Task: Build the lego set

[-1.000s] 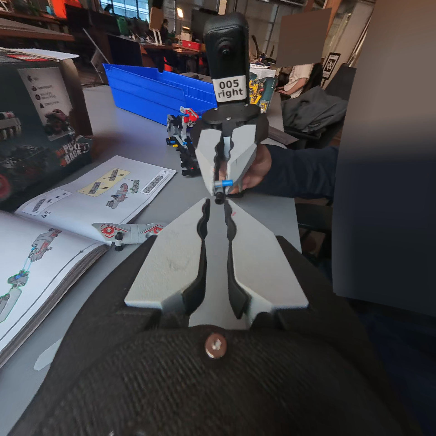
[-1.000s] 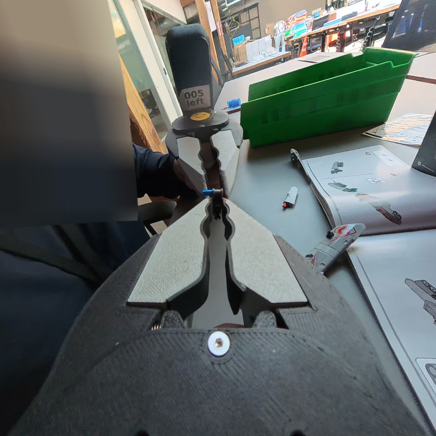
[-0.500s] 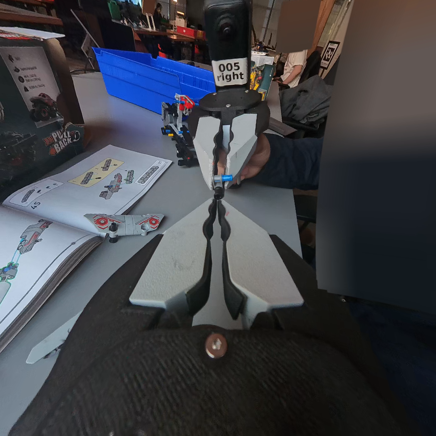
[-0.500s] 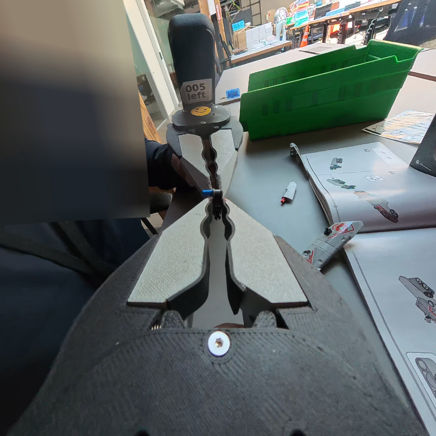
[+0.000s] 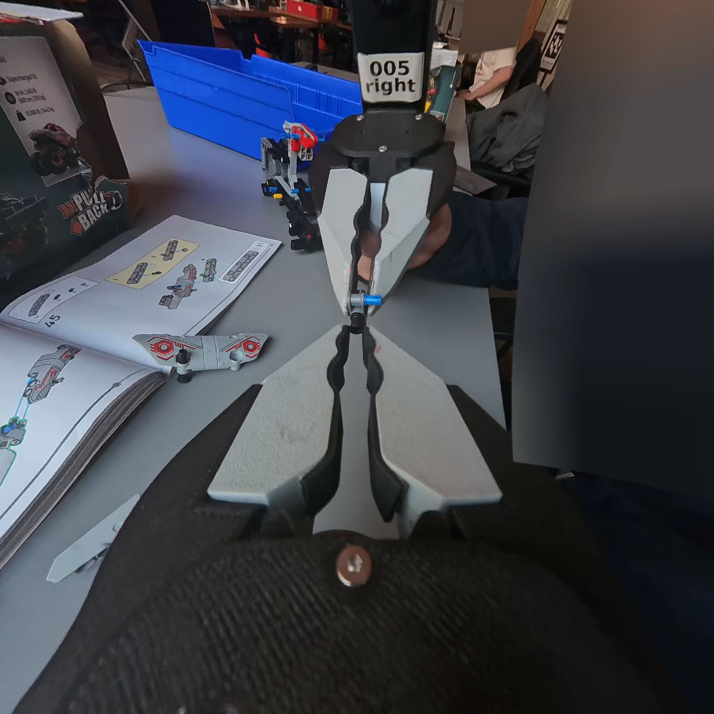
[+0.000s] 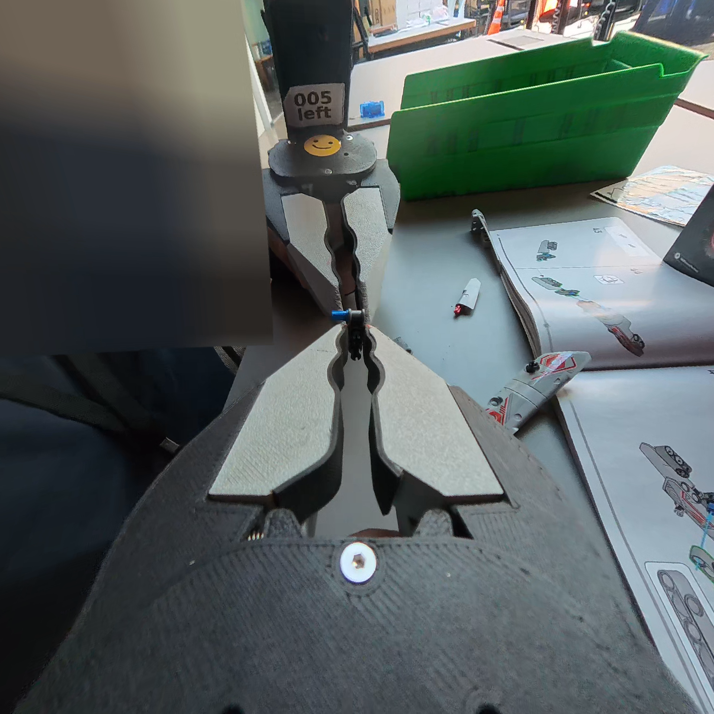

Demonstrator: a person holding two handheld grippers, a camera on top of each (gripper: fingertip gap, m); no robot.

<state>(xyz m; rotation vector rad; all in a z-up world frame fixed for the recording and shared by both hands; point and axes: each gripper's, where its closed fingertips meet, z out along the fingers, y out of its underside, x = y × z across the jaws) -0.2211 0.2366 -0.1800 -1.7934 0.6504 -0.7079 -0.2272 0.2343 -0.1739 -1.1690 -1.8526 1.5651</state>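
Left gripper and right gripper meet tip to tip above the grey table: the right one is clamped on a small grey connector carrying one blue pin, while the left pinches one black pin seated in that connector. To the left claw's left lie one open instruction booklet, one red-marked grey panel and one partly built chassis. Beyond them stand one blue bin and one set box; one green bin stands beyond the right claw.
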